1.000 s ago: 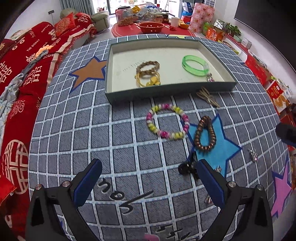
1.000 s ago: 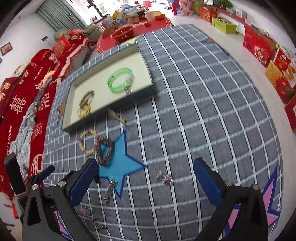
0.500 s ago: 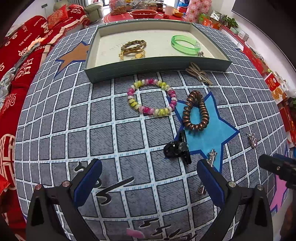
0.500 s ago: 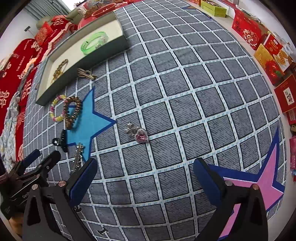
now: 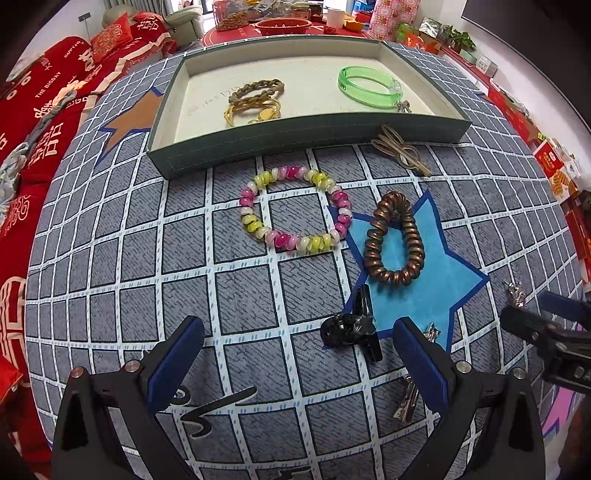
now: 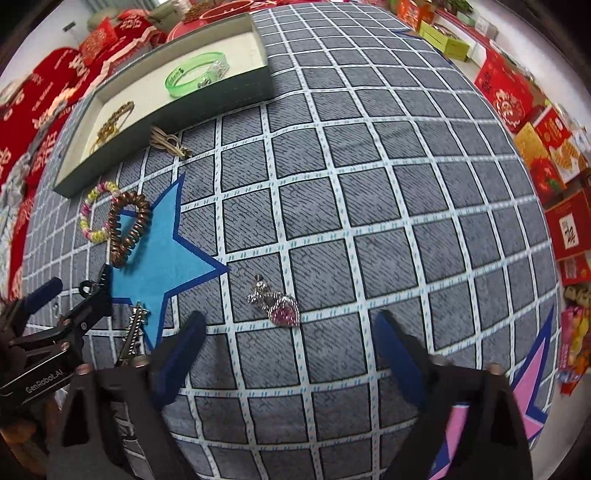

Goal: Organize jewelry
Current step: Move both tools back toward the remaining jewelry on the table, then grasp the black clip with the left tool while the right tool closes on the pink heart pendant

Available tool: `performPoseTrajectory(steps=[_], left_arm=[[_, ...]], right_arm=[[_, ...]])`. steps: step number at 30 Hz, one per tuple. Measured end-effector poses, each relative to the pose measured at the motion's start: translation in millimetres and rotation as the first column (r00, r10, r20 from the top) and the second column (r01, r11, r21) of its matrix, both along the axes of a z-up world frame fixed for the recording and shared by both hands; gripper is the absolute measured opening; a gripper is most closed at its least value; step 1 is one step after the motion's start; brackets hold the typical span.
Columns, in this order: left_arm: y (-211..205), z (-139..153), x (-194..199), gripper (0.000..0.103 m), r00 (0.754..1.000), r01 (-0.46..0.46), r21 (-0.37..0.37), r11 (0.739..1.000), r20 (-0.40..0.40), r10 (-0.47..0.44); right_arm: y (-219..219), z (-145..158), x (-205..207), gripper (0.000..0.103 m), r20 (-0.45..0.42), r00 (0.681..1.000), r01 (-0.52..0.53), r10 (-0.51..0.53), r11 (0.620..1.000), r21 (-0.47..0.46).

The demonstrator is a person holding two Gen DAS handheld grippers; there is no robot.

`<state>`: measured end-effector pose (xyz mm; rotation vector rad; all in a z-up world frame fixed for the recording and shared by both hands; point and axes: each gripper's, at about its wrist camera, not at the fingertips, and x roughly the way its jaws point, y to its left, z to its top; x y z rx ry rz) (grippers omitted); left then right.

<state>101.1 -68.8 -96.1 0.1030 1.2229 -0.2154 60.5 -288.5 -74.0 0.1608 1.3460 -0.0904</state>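
Observation:
A grey tray [image 5: 295,136] at the back holds a green bangle [image 5: 369,86] and braided gold bracelets [image 5: 255,101]. On the checked cloth lie a pink-yellow bead bracelet [image 5: 295,206], a brown coil hair tie [image 5: 393,240], a bronze clip [image 5: 400,149], a black claw clip [image 5: 351,328] and a silver clip [image 5: 406,398]. My left gripper [image 5: 295,354] is open just before the black clip. My right gripper [image 6: 291,350] is open, just short of a pink heart brooch [image 6: 275,304]. The right gripper also shows in the left wrist view [image 5: 546,328].
Red cushions [image 5: 33,110] line the left side of the cloth. Red gift boxes [image 6: 535,122] stand on the floor at the right. A low red table with bowls [image 5: 280,26] lies beyond the tray. The left gripper [image 6: 48,332] shows at the right view's lower left.
Both grippers have moved forward and lower toward the cloth. The black clip now lies near the left gripper's fingers, and the brooch lies just ahead of the right gripper's fingers.

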Motion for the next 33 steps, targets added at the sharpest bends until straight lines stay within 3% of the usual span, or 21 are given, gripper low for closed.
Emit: performPoseTrajectory(steps=[10,15,19,23,25,26,28,33], left_arm=[[-8.1,-5.7,1.4,0.099,1.0,0.028,0.015,0.999,-0.005,-0.028],[-13.3,-2.8,0.2,0.087,0.999,0.052,0.008,0.999,0.006,-0.052],[-16.4,-0.3,-1.1,0.078,0.998,0.062,0.006,0.998,0.013,-0.062],[-18.5,2.6,-2.9,0.063,0.997,0.071,0.002,0.997,0.014,-0.071],[-16.2,3.6,-3.1,0.054,0.997,0.074,-0.002,0.997,0.015,-0.074],[-16.0,4.5,-3.0,0.044,0.997,0.076,-0.004,0.997,0.017,-0.076],[-14.7,5.4,-3.6,0.042,0.997,0.081,-0.009,0.997,0.012,-0.081],[-12.3,6.5,-4.0,0.041,0.997,0.081,-0.024,0.996,0.007,-0.081]], right_arm=[[35.5,-3.3,12.9,0.07,0.01,0.996,-0.085,0.086,0.991,-0.102],[61.9,-6.4,18.6,0.065,0.015,0.995,-0.098,0.1,0.989,-0.109],[56.2,-5.6,11.2,0.062,0.017,0.994,-0.103,0.106,0.989,-0.103],[51.1,-3.6,8.7,0.054,0.016,0.993,-0.111,0.113,0.989,-0.101],[53.9,-3.0,7.7,0.046,0.015,0.993,-0.117,0.119,0.988,-0.1],[55.7,-2.5,7.4,0.04,0.015,0.993,-0.117,0.119,0.988,-0.1],[58.8,-1.5,8.1,0.03,0.014,0.994,-0.11,0.112,0.989,-0.096],[55.6,1.6,10.9,0.028,0.022,0.996,-0.085,0.087,0.994,-0.066]])
